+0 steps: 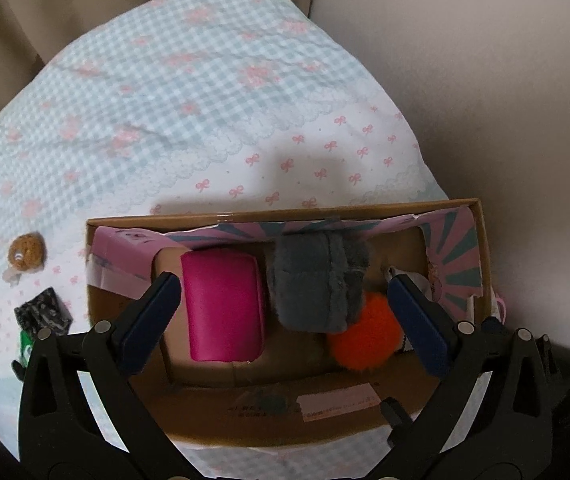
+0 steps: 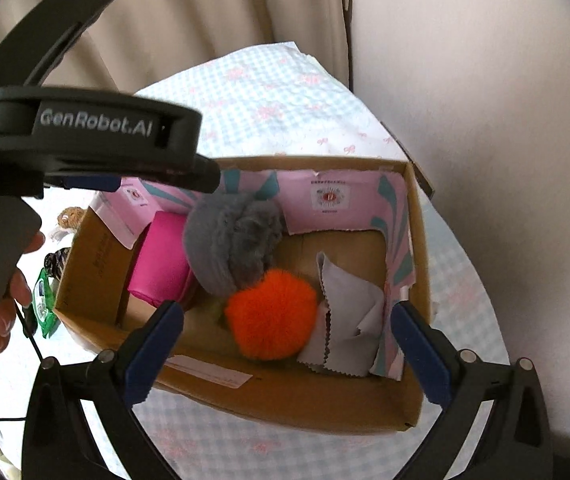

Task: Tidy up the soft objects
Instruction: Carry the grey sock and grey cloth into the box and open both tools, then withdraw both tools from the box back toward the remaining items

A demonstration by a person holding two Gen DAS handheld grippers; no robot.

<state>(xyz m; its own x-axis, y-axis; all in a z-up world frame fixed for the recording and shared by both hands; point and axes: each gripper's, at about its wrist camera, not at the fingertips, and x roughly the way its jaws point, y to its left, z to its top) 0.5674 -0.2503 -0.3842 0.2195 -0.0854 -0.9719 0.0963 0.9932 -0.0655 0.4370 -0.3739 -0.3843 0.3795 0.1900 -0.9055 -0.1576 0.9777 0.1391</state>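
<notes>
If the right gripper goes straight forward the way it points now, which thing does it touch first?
Probably the orange pompom: it lies in the cardboard box, centred between the open right gripper fingers. Depth is unclear.

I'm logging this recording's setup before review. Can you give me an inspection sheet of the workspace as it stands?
Surface: bedsheet, blue gingham with pink bows, wrinkled.
Job's things: cardboard box holds pink pouch, grey plush, orange pompom, grey cloth.
Clutter: brown crochet ball, black patterned item and green packet lie left of the box.
Grippers: left gripper and right gripper open, empty, above the box.
Cables: thin black cable by the hand.
Surroundings: beige curtain, pale wall.
</notes>
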